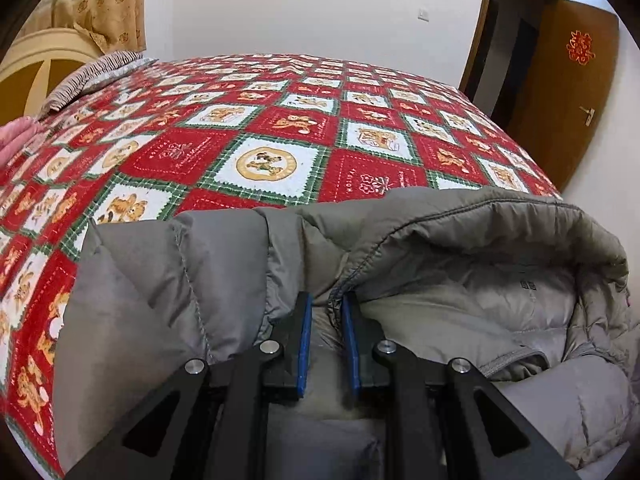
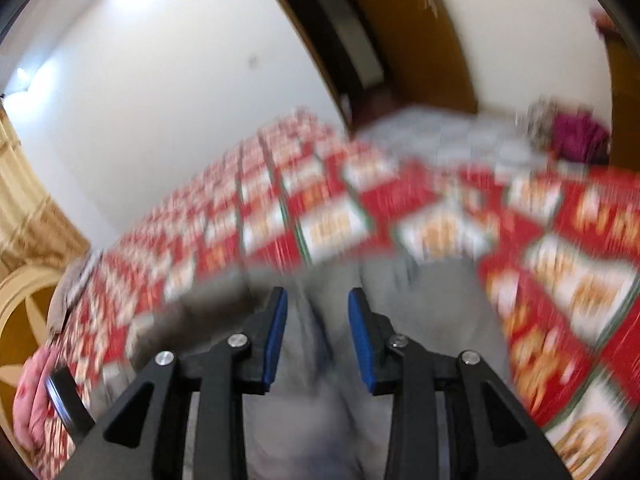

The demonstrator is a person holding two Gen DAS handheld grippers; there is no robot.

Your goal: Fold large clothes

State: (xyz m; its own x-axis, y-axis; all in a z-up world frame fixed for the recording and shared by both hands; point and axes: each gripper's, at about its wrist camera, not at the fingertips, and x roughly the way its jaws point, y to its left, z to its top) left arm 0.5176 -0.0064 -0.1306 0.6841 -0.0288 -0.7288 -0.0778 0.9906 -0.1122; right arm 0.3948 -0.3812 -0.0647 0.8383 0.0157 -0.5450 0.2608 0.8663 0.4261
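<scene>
A grey puffer jacket [image 1: 420, 264] with a hood lies on the red patterned bedspread [image 1: 256, 132]. In the left wrist view my left gripper [image 1: 325, 300] is shut on the jacket's fabric by the collar, next to the hood opening [image 1: 500, 300]; the blue pads pinch a fold of cloth. The right wrist view is heavily blurred. There my right gripper [image 2: 317, 296] stands with its blue pads apart over grey jacket fabric [image 2: 320, 360], and I cannot tell whether cloth lies between them.
The bed fills both views. A striped pillow [image 1: 92, 76] and a pink cloth [image 1: 16, 136] lie at its far left by the headboard [image 1: 44, 68]. A brown door [image 1: 568, 92] stands open at the right. A purple garment [image 2: 580, 138] lies beyond the bed.
</scene>
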